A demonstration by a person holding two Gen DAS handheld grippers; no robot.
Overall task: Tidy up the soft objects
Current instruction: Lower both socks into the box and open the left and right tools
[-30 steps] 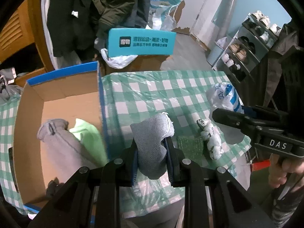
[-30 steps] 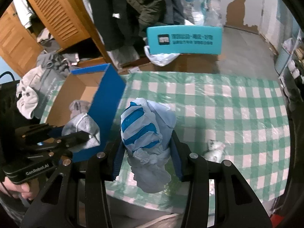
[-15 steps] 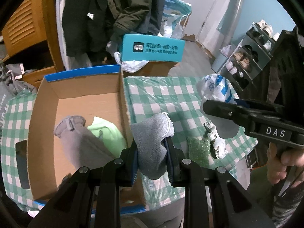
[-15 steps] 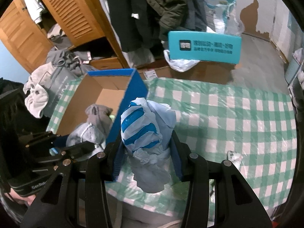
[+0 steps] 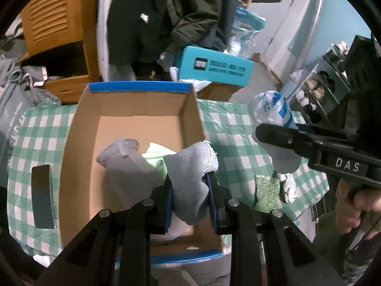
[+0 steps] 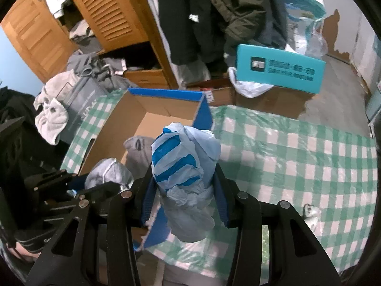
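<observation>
Two soft things are in your grip: your left tongs (image 5: 189, 186) pinch a grey knitted sock (image 5: 191, 166), its toe bunched upward, and your right tongs (image 6: 184, 183) clamp a crumpled pale-blue plastic bag (image 6: 184, 157) with bright blue stripes. The sock hangs over the near right part of the cardboard box (image 5: 78, 143), just inside its right wall; the bag hangs above that same blue-faced wall. A second ago the sock was over the checked surface (image 5: 235, 138) to the right of the box, so you have carried both loads leftward. In the box you have one grey rolled garment (image 5: 128, 166) and one pale-green cloth (image 5: 154, 153) beside it. On the surface near right lie one green glittery pad (image 5: 266, 190) and one white-and-grey rolled sock (image 5: 289, 187), touching each other.
</observation>
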